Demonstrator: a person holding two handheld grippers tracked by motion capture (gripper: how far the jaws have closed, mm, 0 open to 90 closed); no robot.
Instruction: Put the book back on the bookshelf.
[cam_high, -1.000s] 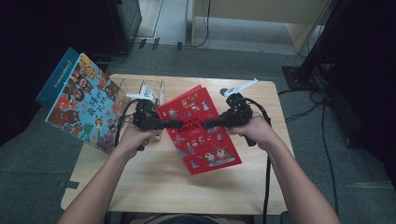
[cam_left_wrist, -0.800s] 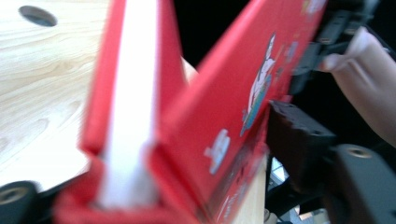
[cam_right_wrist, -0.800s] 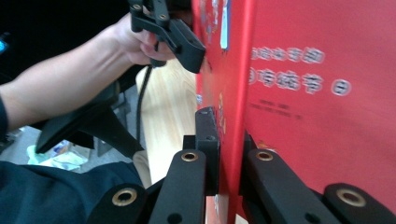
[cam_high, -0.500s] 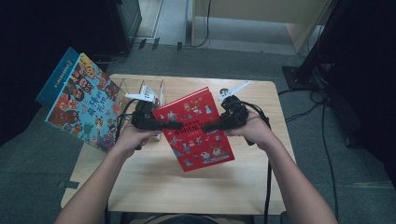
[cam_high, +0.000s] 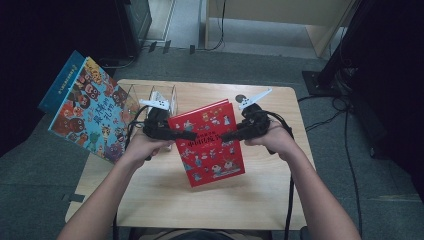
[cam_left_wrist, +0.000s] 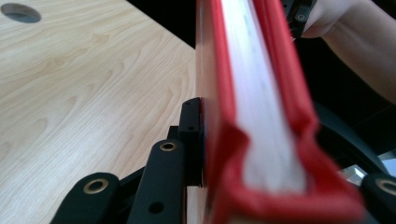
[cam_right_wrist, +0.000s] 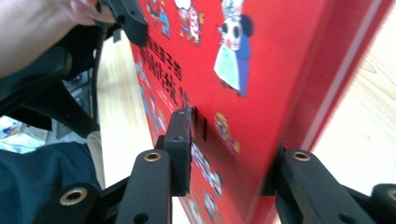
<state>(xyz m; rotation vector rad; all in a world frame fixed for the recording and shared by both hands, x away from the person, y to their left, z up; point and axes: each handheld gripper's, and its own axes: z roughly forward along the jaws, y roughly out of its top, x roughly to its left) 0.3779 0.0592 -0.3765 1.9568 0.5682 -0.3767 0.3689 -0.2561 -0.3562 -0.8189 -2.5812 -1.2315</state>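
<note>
Clamping a red book above the table, the left gripper has just been closing; the right gripper has just been opening, jaws straddling it loosely. Handover risk: slipping if the left grip is weak.

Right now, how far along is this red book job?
Done: the red book is up between both grippers. In hand: a handover; the left gripper has just been closing its fingers onto the cover, while the right gripper has just been opening. Left: letting go and placing it, perhaps in the clear rack.
</note>
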